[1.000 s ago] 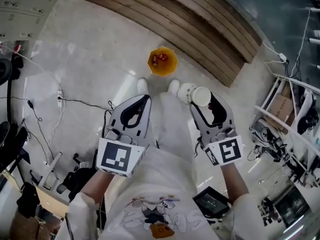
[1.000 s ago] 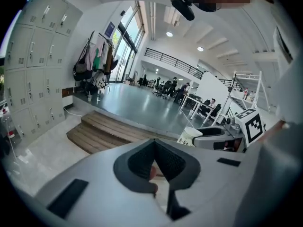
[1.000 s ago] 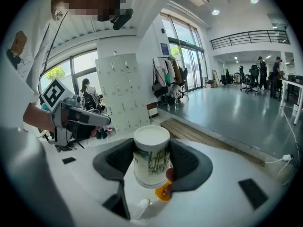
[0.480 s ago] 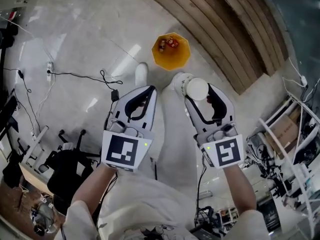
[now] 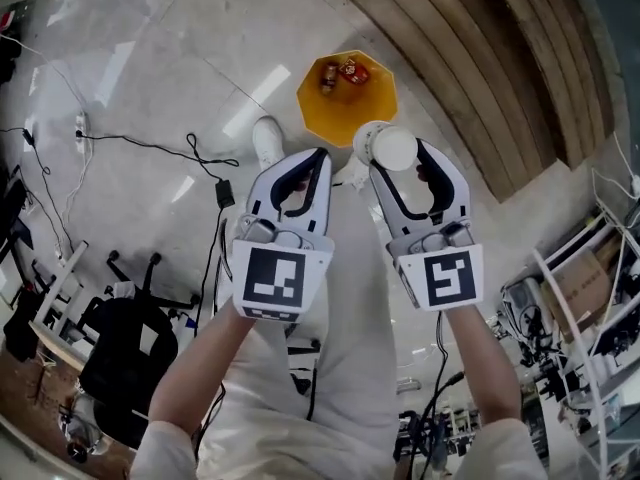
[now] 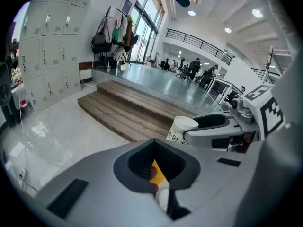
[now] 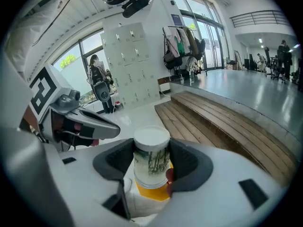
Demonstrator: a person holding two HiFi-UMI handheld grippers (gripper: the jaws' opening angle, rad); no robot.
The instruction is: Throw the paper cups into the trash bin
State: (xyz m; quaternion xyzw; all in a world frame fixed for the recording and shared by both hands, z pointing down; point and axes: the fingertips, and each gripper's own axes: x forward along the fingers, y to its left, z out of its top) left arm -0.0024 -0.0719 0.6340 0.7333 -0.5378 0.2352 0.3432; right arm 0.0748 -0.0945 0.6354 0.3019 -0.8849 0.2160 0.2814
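Observation:
A white paper cup [image 5: 388, 148] with dark print is clamped sideways between the jaws of my right gripper [image 5: 400, 158]; the right gripper view shows the cup [image 7: 151, 157] upright between the dark pads. Just beyond its tips an orange trash bin [image 5: 345, 98] stands on the floor with red cans inside, and its orange rim [image 7: 152, 194] shows under the cup. My left gripper [image 5: 312, 163] hangs beside the right one, its jaws closed together with nothing in them. Through the gap in the left gripper [image 6: 154, 148] a bit of the bin [image 6: 159, 174] is visible.
Wooden steps [image 5: 480, 58] run behind the bin. Cables [image 5: 150, 148] and a power strip lie on the pale floor at left, with a black chair [image 5: 125, 353] nearer. Metal racks [image 5: 590, 298] stand at right. The person's white shoe [image 5: 267, 140] is next to the bin.
Both grippers have dropped lower toward the floor, side by side. The orange bin now looks larger and sits right at their tips. The cup stays held in the right gripper.

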